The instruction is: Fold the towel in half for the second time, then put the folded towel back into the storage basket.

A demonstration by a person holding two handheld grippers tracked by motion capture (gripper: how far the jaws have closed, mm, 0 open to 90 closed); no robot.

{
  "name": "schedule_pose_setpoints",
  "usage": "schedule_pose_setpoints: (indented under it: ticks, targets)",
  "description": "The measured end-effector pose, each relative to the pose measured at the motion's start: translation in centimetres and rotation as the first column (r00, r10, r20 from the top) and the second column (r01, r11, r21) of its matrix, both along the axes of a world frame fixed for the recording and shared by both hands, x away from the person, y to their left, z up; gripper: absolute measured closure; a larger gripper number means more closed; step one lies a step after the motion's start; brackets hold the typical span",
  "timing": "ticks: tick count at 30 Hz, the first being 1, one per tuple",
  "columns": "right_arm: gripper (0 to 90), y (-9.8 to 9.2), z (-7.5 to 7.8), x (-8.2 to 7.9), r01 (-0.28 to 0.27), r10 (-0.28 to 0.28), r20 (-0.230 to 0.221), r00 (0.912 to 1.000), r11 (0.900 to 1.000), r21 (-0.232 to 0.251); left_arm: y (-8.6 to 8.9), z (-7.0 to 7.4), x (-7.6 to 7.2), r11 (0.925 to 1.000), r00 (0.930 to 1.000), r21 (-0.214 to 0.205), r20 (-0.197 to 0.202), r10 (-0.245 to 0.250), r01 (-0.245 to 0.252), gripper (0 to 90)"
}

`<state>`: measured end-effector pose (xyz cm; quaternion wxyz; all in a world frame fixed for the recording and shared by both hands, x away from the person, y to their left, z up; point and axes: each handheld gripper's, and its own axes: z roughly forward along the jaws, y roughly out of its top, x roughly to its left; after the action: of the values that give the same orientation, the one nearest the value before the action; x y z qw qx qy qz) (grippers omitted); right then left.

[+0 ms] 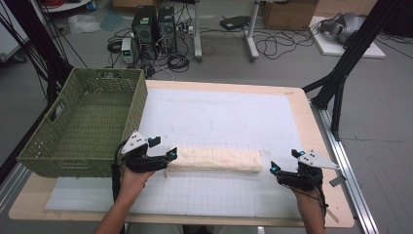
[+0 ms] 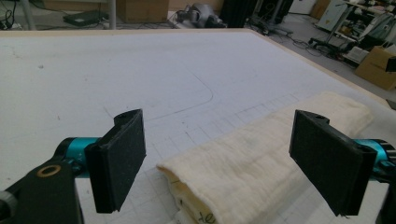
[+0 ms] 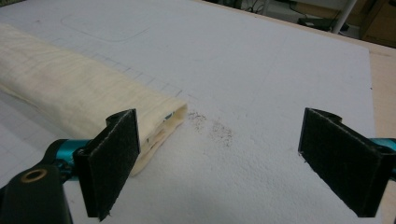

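Cream, loosely woven cloth folded into a long flat roll (image 1: 214, 160) lies across the near half of my counter (image 1: 297, 105), on a white mat (image 1: 219, 117) printed with a faint grid and a rounded outline. My left claw (image 1: 168, 161) sits at the roll's left end with its jaws spread wide, gripping nothing; in the left gripper view (image 2: 219, 172) the roll's blunt end (image 2: 252, 163) reaches in between the two flat black pads (image 2: 122, 158), and I cannot tell whether the right one touches the cloth's edge. Up close I see the gauzy weave, soft rounded folds, several stacked layers at the open end, and a small pen mark on the lower layer. My right claw (image 1: 285, 163) is just beside the roll's right end, also released and wide apart; in the right gripper view (image 3: 219, 163) the roll (image 3: 79, 93) runs off to the upper left, its end showing a layered mouth beside the left pad (image 3: 114, 158), with bare mat between the jaws. That view picks up a smudge of dark specks (image 3: 215, 128) on the mat's grainy foam-like surface, which the high view is too coarse to show. The high view gives me a green wicker basket (image 1: 51, 146) with a rectangular body and handle cut-outs, standing at the counter's left, near my left claw, and the pale wooden counter edge around the mat.
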<state>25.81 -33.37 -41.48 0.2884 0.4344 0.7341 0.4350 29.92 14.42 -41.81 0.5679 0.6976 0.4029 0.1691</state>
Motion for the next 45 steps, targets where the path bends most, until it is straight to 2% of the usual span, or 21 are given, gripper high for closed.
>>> schedule_pose_setpoints:
  ticks: [22,25,29,31,34,36,40,45]
  targets:
    - [11.9,0.0,-0.3,0.1,0.003,-0.003,-0.013,0.9999,1.0000,-0.001,-0.1,-0.2,0.1,0.9998,0.9998,-0.017,-0.019,0.003,-0.003,19.2]
    - [11.9,0.1,-0.3,0.1,0.003,-0.003,-0.011,0.9999,1.0000,0.003,-0.2,-0.2,0.0,1.0000,0.9994,-0.001,-0.034,-0.004,0.004,20.5]
    - [11.9,0.2,-0.3,0.1,-0.008,0.008,-0.009,0.9999,0.9999,-0.006,-0.5,-0.5,0.1,0.9994,0.9980,0.032,-0.062,0.013,-0.011,20.2]
    - [11.9,0.2,-0.3,0.1,-0.009,0.009,-0.011,0.9999,0.9999,-0.006,-0.6,-0.6,0.1,0.9988,0.9959,0.038,-0.085,0.032,-0.029,20.4]
    - [11.9,0.3,-0.4,0.2,-0.015,0.015,-0.013,0.9998,0.9998,-0.010,-0.5,-0.9,0.3,0.9975,0.9932,0.057,-0.106,0.047,-0.041,25.3]
    - [11.9,0.4,-0.4,0.2,-0.020,0.020,-0.011,0.9997,0.9997,-0.012,-0.5,-1.2,0.4,0.9960,0.9890,0.072,-0.134,0.063,-0.053,27.7]
    - [11.9,0.6,-0.5,0.3,-0.029,0.029,-0.015,0.9995,0.9995,-0.016,-0.5,-1.9,0.7,0.9929,0.9782,0.106,-0.194,0.074,-0.054,32.8]
    - [11.9,0.9,-0.6,0.4,-0.037,0.037,-0.025,0.9990,0.9992,-0.016,-0.8,-2.4,0.7,0.9884,0.9719,0.146,-0.224,0.072,-0.039,37.2]
